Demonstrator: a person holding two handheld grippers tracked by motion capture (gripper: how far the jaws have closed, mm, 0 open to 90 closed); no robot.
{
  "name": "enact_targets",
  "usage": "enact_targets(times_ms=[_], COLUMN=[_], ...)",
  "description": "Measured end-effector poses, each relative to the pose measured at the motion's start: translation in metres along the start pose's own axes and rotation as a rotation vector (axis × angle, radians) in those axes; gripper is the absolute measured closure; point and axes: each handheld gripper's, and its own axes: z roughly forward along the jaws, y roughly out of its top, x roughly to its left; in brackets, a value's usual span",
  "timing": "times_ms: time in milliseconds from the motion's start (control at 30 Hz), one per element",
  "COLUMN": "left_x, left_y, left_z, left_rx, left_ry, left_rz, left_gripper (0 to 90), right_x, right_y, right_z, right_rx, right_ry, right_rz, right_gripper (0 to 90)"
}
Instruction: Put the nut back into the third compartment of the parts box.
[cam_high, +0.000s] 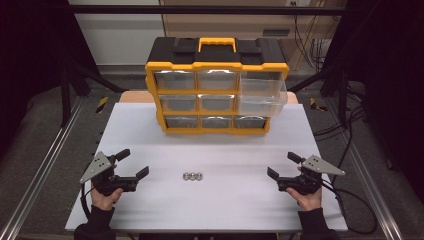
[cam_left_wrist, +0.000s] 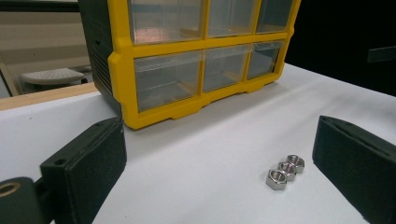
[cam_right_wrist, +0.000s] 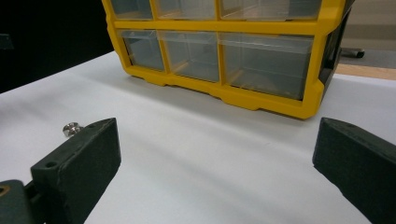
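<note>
Three steel hex nuts (cam_high: 192, 176) lie in a row on the white table (cam_high: 150, 210), midway between my two grippers. In the left gripper view the nuts (cam_left_wrist: 285, 171) sit just inside the right jaw. The right gripper view has one nut (cam_right_wrist: 71, 129) peeking over its left jaw. A yellow-and-black drawer cabinet (cam_high: 216, 85) stands at the back of the table, its top right clear drawer (cam_high: 261, 94) pulled out. My left gripper (cam_high: 133, 164) rests open at the front left. My right gripper (cam_high: 283, 166) rests open at the front right. Both hold nothing.
Metal rails (cam_high: 47, 165) run along both sides of the table. Cables (cam_high: 352, 205) trail off the right edge. The cabinet's other drawers (cam_high: 176, 102) are closed and look empty. A wooden board (cam_left_wrist: 42, 95) shows behind the table.
</note>
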Motion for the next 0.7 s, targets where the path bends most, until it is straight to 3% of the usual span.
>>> enact_targets(times_ms=[300,700], left_x=[0.001,0.001], left_y=[0.000,-0.002], left_z=[0.001,0.002], left_rx=[0.012,0.018], left_ry=[0.011,0.020], left_rz=[0.000,0.002], left_gripper=[3.1,3.3], right_x=[0.001,0.022], right_y=[0.002,0.019], right_z=[0.000,0.018], right_rx=[-0.007,0.020], right_ry=[0.002,0.015], right_rz=[0.008,-0.052], right_gripper=[2.0,4.0])
